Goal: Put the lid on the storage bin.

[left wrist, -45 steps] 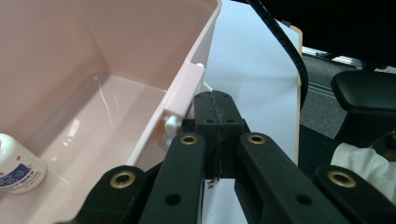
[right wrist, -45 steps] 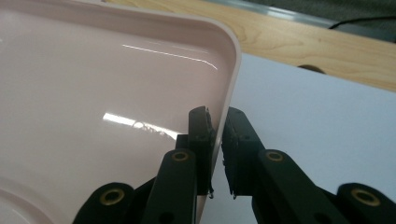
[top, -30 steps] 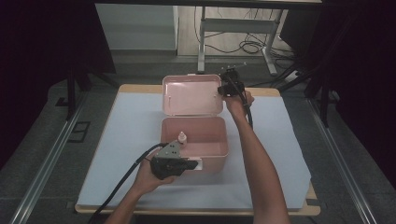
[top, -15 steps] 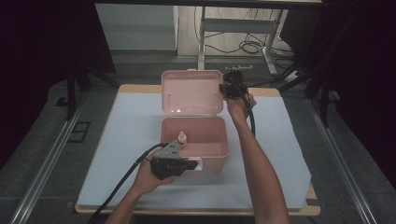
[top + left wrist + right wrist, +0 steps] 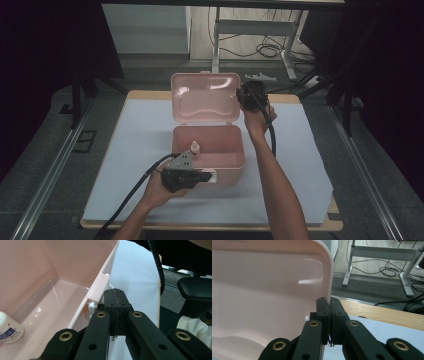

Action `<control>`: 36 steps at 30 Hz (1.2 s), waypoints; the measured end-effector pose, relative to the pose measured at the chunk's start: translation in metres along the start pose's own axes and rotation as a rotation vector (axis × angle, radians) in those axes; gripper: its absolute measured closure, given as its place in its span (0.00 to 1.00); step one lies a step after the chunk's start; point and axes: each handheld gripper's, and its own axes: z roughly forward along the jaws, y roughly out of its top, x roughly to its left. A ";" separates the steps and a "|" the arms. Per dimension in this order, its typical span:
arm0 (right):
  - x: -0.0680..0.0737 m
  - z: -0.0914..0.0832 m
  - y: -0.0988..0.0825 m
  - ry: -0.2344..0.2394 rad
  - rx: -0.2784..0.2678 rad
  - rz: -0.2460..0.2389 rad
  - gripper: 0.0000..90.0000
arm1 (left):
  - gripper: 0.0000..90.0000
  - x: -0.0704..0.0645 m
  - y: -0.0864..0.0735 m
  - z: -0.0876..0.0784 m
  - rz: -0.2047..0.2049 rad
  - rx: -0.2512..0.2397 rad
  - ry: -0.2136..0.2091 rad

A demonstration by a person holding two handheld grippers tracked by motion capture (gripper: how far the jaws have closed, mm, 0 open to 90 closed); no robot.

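Pink box mid-table on white sheet, long axis left-right, mouth up. Lid raised near upright, inside facing person. Right gripper pinching lid's right edge. Left gripper pressed together at box's front latch, apparently holding nothing. Small bottle inside.

Dim surroundings – overhead-lit table – sharp, slight glare.
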 end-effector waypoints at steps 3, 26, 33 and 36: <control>0.002 -0.006 -0.002 -0.003 -0.026 -0.002 0.98 | 1.00 0.000 0.000 0.000 0.004 0.003 0.001; 0.015 -0.048 -0.027 -0.015 -0.181 -0.055 0.99 | 1.00 0.000 0.000 0.000 0.002 0.003 0.002; 0.014 -0.062 -0.039 0.011 -0.208 -0.070 0.98 | 1.00 0.000 0.000 0.000 0.000 0.004 0.004; 0.015 -0.069 -0.044 0.019 -0.216 -0.086 0.98 | 1.00 0.000 0.000 0.000 0.001 0.004 0.008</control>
